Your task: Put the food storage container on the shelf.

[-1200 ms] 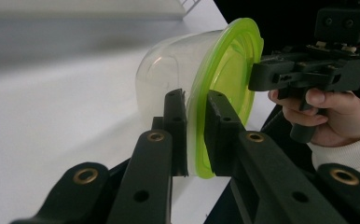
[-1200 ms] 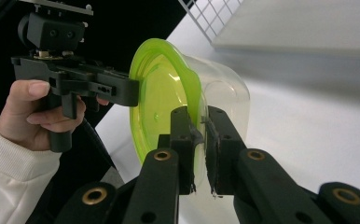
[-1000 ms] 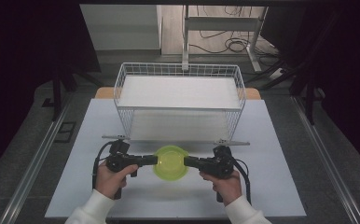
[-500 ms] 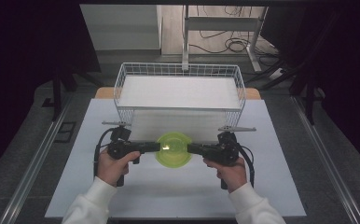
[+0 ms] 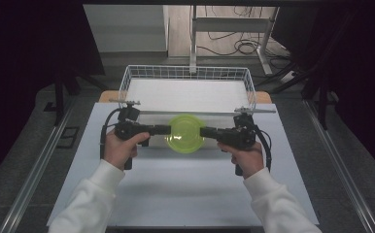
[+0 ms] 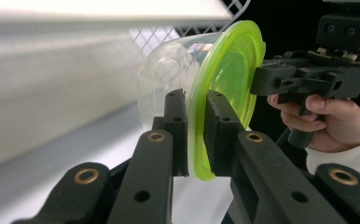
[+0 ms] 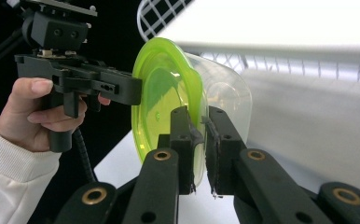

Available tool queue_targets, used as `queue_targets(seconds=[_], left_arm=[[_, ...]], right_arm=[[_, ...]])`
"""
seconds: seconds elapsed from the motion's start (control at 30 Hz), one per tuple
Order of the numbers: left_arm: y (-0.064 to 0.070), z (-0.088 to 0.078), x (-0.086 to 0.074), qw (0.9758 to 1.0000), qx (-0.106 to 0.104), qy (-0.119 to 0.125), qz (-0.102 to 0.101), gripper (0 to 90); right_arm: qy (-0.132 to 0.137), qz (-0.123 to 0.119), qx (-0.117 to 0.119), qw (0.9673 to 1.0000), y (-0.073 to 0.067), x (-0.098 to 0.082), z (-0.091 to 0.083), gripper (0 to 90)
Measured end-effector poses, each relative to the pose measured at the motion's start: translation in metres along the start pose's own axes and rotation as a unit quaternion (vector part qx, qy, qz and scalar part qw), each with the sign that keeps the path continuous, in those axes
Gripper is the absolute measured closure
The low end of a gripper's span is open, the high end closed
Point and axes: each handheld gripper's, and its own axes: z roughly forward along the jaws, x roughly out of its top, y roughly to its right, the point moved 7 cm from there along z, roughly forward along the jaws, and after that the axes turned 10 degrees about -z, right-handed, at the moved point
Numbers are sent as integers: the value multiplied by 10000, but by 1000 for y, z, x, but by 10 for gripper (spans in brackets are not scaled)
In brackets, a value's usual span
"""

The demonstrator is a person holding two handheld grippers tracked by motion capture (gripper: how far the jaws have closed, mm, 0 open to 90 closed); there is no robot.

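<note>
Container point(image 5: 186, 133) rim edges hidden under both tools' jaws; contents unreadable; basket point(image 6: 75, 70) blurred.

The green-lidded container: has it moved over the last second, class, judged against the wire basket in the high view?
Yes. The container, shut in both grippers, has moved away from the person, up to the basket's near wall.

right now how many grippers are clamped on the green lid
2: the left gripper pinches the lid at its left rim, the right gripper at its right rim, just before the basket.
</note>
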Motion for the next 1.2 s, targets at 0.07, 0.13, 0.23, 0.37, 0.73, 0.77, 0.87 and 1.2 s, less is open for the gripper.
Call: queue_targets(seconds=[0.07, 0.13, 0.23, 0.37, 0.73, 0.77, 0.87, 1.2], left_arm=[[2, -1, 10, 10000, 6, -5, 46, 811], [5, -2, 19, 9999, 31, -33, 110, 811], [7, -3, 26, 9999, 47, -34, 140, 811], [10, -3, 38, 9998, 73, -28, 157, 811], [1, 0, 81, 9996, -218, 33, -153, 810], [-1, 1, 85, 9994, -262, 41, -201, 811], [-6, 2, 95, 9992, -294, 26, -285, 811], [-20, 13, 116, 9982, -298, -64, -507, 817]], right_arm=[[93, -10, -12, 10000, 2, 11, -1, 811], [146, 24, 6, 9999, 5, 19, -2, 811], [209, 85, 42, 9997, 7, 25, -2, 812], [287, 181, 64, 9994, 12, 35, -2, 812], [267, 492, 44, 9984, 32, 75, 7, 812], [240, 528, 46, 9983, 36, 78, 8, 812], [247, 704, 92, 9972, 45, 86, 12, 812], [149, 1309, 155, 9912, 71, 93, 26, 813]])
